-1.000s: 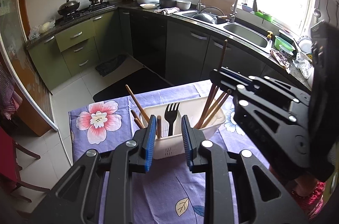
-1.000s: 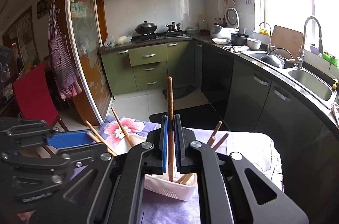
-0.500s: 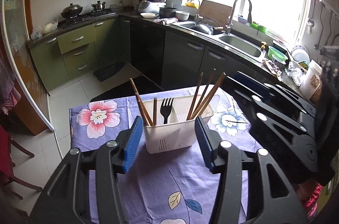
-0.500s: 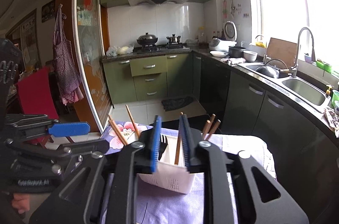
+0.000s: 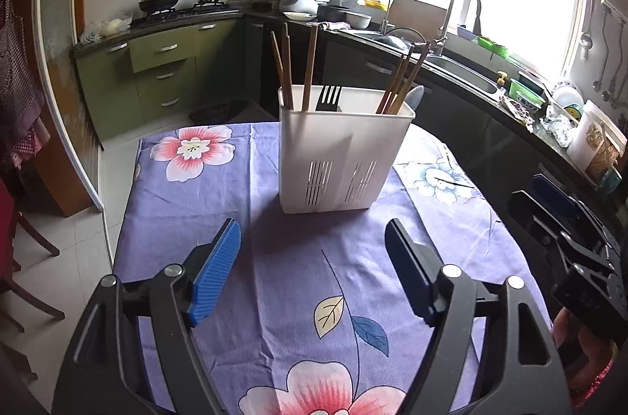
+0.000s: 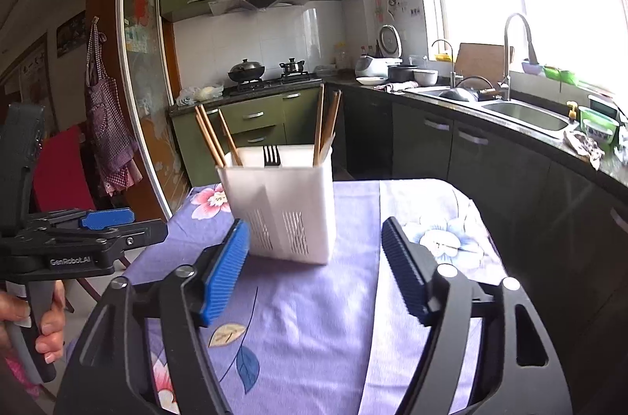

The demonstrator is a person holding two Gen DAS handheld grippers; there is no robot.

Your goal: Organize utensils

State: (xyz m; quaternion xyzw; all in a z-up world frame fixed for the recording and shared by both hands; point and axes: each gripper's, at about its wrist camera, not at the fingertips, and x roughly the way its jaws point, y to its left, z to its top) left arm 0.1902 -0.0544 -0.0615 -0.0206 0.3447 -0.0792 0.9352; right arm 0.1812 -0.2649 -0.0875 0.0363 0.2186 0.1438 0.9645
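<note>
Utensil sorting, late stage. A white slotted caddy [image 5: 341,156] stands upright on the floral purple tablecloth [image 5: 274,297] near the table's far end. Its compartments hold two clusters of wooden chopsticks: the left cluster [image 5: 292,70] stands nearly upright, and the right cluster [image 5: 404,77] leans toward the sink side. A black fork [image 5: 329,98] rests tines-up between them, and a pale rounded handle shows at the caddy's right corner, too little of it visible to name. No loose utensil lies on the visible cloth, so the sorting appears complete or nearly so; whether items remain outside the views cannot be told. The left gripper [image 5: 314,273] hangs over the cloth, short of the caddy and aimed downward at it, its blue pads [image 5: 218,266] wide apart, the jaws opening with nothing between them. The right gripper [image 6: 314,266] takes a similar pose beside it, pitched more shallowly, its jaws likewise opening and empty. A hand [image 6: 37,321] grips the left tool's handle in the right wrist view.
</note>
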